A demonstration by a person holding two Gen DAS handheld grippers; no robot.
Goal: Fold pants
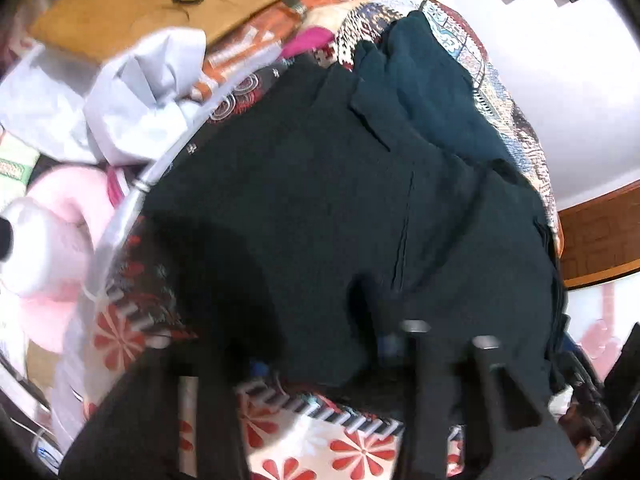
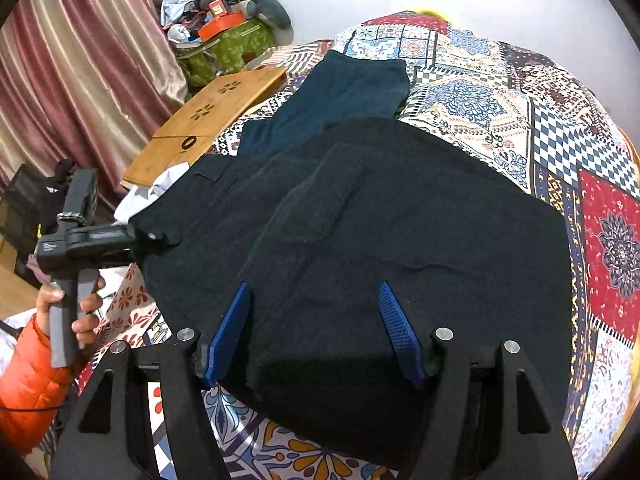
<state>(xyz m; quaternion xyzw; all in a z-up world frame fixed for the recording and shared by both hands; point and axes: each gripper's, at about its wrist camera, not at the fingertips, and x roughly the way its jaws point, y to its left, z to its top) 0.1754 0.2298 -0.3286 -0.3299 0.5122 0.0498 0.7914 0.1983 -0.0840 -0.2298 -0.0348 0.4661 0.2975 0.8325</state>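
Right gripper straddles pants hem | left gripper at pants' edge

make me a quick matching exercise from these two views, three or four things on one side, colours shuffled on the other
Things:
1. pants
2. sleeve
3. wooden board
4. curtain

Colours:
A. light brown
B. striped maroon and beige
C. black
D. orange

Pairs: 1-C, 2-D, 3-A, 4-B
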